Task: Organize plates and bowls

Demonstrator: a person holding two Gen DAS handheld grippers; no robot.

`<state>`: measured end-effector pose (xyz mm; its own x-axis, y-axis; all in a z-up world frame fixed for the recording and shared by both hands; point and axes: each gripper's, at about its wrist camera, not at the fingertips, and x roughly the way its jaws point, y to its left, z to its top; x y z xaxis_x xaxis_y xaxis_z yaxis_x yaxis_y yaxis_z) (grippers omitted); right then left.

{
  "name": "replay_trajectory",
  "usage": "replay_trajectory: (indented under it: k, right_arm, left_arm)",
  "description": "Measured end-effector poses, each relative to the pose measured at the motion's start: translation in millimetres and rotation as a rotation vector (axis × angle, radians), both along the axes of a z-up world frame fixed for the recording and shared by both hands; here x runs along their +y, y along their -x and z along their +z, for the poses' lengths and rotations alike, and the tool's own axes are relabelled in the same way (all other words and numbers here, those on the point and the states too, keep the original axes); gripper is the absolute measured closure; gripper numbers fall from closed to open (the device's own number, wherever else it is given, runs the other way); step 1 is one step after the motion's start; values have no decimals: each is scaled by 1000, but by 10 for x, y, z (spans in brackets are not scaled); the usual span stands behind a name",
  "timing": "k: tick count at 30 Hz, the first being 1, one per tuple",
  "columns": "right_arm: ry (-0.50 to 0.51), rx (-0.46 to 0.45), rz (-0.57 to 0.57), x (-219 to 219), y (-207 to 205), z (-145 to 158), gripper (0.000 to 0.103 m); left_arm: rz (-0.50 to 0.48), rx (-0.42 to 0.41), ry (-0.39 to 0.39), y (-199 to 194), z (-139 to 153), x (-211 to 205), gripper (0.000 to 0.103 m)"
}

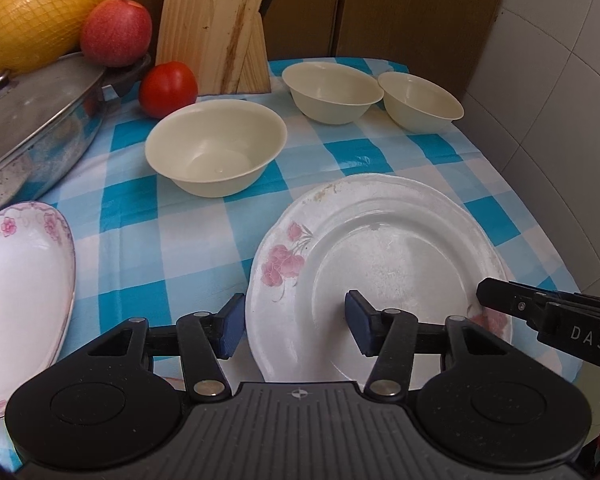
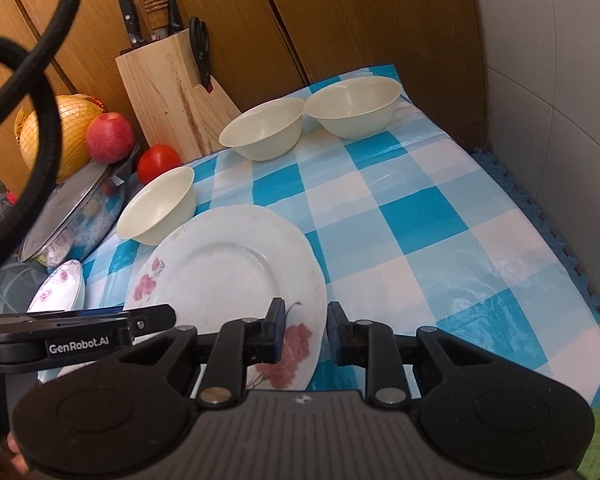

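Note:
A white plate with pink flowers [image 1: 380, 248] [image 2: 228, 264] lies over the blue checked cloth, held from two sides. My left gripper [image 1: 296, 324] straddles its left rim, one pad outside the edge and one on the plate's inner face, both touching. My right gripper [image 2: 306, 330] is shut on the near right rim by a pink flower; one of its fingers [image 1: 500, 300] shows in the left wrist view. Three cream bowls stand apart behind: one near the plate [image 1: 216, 148] [image 2: 156, 208], two at the back [image 1: 332, 90] [image 1: 420, 100]. An oval flowered dish [image 1: 20, 280] lies at the left.
A lidded metal pot [image 1: 32, 120] sits at the left with an apple [image 1: 116, 32] and a netted pomelo [image 1: 32, 12] behind it. A tomato [image 1: 168, 88] and a wooden knife block [image 2: 172, 92] stand at the back. A tiled wall [image 2: 560, 80] bounds the right side.

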<state>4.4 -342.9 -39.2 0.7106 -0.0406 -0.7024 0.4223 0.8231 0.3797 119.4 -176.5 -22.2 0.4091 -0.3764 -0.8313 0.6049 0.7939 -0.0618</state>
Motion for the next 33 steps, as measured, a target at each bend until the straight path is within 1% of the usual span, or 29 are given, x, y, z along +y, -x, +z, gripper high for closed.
replay_trajectory:
  k: [6,9,13,16,22,29,32,33]
  right_arm:
    - [-12,-27,64,152,-45,60,80]
    - [-13,-43,105,274,-55,98,80]
    - [-20,-56,161,438,-69,135,80]
    - [-22,-63,209,569,-73,155,80]
    - [-26,-48,293,822,-85,132,80]
    - [-29,-22,380,1090,-78,79,80]
    - [-8,-7,422,1211,-89,54,80]
    - [6,2,437,1257,-95,44,80]
  left_arm:
    - [29,-10,4,55,92,296,43]
    - [58,-12,3,84,132,459,43]
    - [94,-36,2,154,206,675,43]
    - [132,-27,6,213,212,854,43]
    - [183,-4,-6,361,187,1183,43]
    - [229,-5,-22,526,179,1490,43]
    - [257,20,-12,550,152,1651,43]
    - [268,12,-16,563,159,1683,44]
